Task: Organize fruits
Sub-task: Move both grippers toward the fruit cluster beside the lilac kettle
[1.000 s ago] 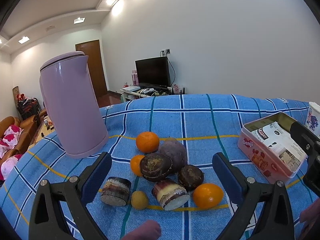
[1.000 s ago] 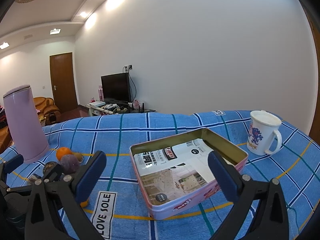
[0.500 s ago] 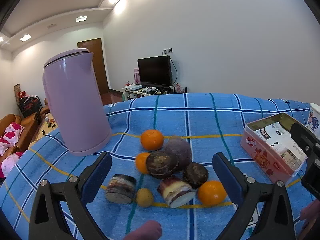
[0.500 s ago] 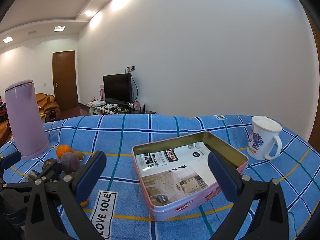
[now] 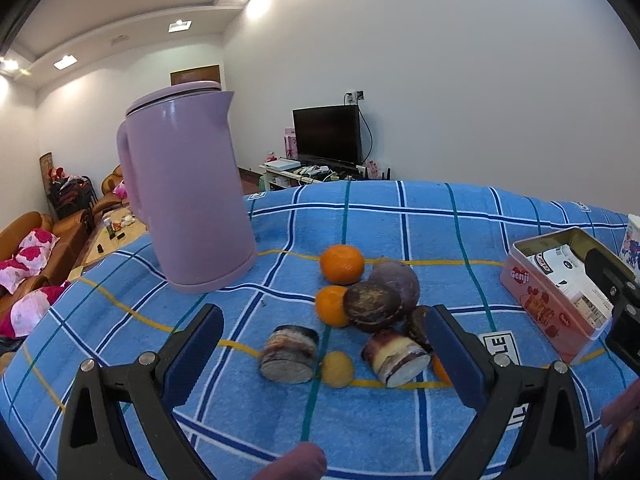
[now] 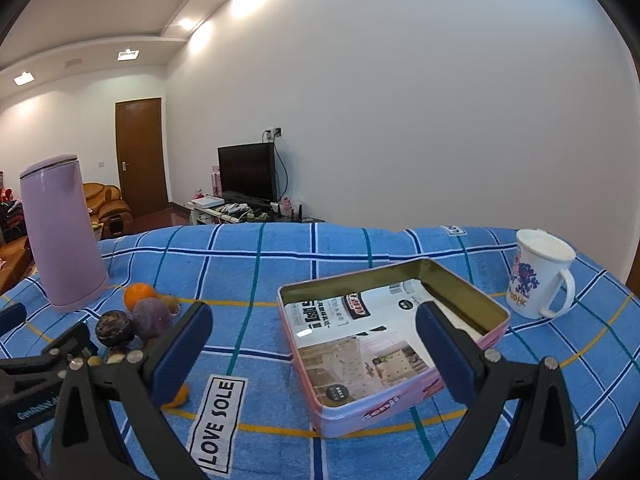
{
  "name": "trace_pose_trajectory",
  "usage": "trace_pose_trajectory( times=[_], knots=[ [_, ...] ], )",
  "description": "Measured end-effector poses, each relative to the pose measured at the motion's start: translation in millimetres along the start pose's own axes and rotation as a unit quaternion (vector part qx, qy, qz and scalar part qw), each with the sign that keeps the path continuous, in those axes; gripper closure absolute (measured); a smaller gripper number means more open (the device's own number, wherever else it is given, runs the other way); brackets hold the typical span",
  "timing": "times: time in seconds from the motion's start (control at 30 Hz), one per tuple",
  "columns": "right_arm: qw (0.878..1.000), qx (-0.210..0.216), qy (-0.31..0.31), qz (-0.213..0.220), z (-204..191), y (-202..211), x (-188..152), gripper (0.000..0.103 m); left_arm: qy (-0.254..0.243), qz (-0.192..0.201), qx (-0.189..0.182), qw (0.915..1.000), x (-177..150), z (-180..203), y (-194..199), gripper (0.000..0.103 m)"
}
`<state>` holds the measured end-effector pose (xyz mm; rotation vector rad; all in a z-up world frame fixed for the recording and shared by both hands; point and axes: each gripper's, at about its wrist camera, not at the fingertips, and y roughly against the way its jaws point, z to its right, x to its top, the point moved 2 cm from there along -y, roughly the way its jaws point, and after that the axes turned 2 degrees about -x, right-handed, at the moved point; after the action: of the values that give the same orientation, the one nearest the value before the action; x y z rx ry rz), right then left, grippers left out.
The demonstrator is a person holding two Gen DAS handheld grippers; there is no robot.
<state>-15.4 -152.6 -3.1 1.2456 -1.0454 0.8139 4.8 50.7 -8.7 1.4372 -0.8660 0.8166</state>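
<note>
Fruits lie clustered on the blue checked surface just ahead of the left gripper, its jaws spread wide and empty. Beyond them to its left stands a lilac kettle. Ahead of the right gripper, likewise spread, sits the open pink tin, with a white mug farther right.

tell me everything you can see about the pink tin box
The pink tin box is a shallow rectangular metal container, open with no lid in view, its inner walls gold-coloured. Its pink outer sides carry red fruit prints and the word "genji". A printed paper sheet lies flat inside; no fruit is in it. It rests flat on the blue plaid cloth, apart from the white mug and the fruit pile. The open right gripper hovers before it without touching.
</note>
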Motion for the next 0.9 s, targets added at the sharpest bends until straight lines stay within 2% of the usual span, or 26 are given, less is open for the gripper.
trace_pose_trajectory(
  times=[0.5,0.9],
  knots=[
    [0.999,0.039,0.027,-0.012,-17.4,-1.3,-6.3,0.000,-0.016,-0.024,0.006,0.9996,-12.5,-18.0,1.9,0.001],
    [0.998,0.047,0.039,-0.014,-23.7,0.0,-8.6,0.000,-0.014,-0.034,-0.003,0.9993,-16.2,-17.9,-2.0,0.001]
  ],
)
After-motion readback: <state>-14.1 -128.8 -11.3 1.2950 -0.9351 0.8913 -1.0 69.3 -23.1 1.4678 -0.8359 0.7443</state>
